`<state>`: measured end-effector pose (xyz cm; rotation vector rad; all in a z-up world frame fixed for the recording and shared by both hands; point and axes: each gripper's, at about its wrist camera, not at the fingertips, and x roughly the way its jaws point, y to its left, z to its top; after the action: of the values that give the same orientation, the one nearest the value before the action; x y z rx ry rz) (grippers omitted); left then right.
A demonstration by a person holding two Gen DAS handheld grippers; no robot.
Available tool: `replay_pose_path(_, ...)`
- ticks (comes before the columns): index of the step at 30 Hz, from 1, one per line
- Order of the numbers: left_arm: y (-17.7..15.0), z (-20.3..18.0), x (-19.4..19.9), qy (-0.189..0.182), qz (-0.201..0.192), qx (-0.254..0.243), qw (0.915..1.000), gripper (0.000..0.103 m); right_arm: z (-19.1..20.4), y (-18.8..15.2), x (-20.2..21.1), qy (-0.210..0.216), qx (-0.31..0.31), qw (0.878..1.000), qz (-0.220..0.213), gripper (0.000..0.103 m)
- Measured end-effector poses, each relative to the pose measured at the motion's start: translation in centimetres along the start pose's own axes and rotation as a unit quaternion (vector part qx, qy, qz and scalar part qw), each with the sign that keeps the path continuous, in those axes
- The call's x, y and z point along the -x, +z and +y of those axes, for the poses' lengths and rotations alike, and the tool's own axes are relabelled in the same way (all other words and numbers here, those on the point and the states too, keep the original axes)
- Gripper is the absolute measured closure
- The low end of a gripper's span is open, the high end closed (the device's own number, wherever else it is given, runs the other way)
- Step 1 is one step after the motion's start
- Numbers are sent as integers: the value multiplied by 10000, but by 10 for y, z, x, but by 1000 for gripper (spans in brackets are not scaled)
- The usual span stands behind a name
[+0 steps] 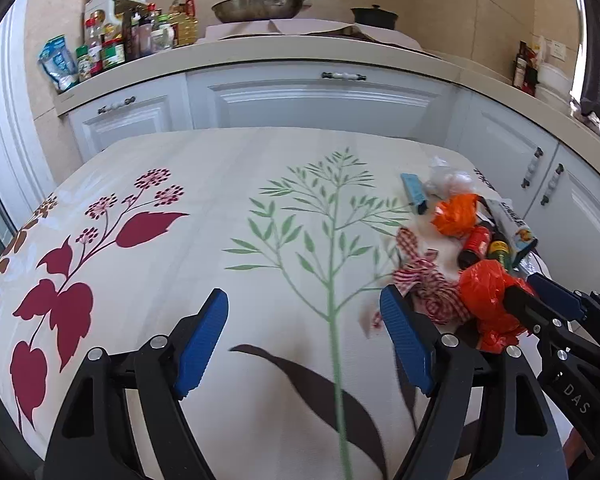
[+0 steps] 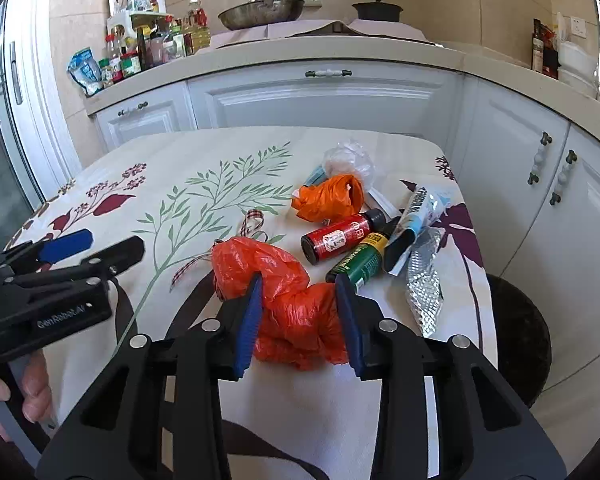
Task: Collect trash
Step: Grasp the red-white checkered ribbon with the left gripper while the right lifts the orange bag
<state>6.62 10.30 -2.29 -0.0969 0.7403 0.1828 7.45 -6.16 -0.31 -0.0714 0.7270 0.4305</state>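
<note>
Your right gripper pinches a crumpled orange plastic bag, both blue ribbed pads pressed into its wrinkled film, low at the centre of the right wrist view, on the table. Your left gripper stands spread wide over bare cloth with nothing between its fingers; in the right wrist view it sits at nine o'clock, with your hand on its handle just below. The table wears a smooth cream cloth printed with green sprigs and dark red flowers. The rest of the trash clusters from twelve to two o'clock of the held bag: a second orange bag, balled and glossy, a clear crinkled plastic wad beyond it, a red cylindrical bottle with a black cap lying on its side, a green bottle just beside it, also lying, a flattened tube with a pale blue end, and an embossed silver foil pouch. A red-and-white checked ribbon curls at eleven o'clock of the bag. None of these bottles shows its contents. On the far counter a steel pan sits at twelve o'clock.
</note>
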Motion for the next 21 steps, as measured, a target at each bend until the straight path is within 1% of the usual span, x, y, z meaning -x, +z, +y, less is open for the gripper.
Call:
replay_pose_path(6, 0, -18, 1, -94, 0, -147, 9998, 27, -13, -5, 15, -73, -93, 9999, -108, 69)
replay_pose_path(14, 2, -48, -3, -346, 11, -315, 9989, 27, -40, -13, 38, -362, -300, 9986, -244, 69)
replay_pose_path(16, 3, -59, -5, -419, 32, -382, 9984, 27, -48, -16, 45, -437, -371, 9979, -293, 69)
replay_pose_path(21, 3, -77, -17, -444, 185, -487, 9977, 27, -64, -22, 54, -556, -530, 9964, -356, 69)
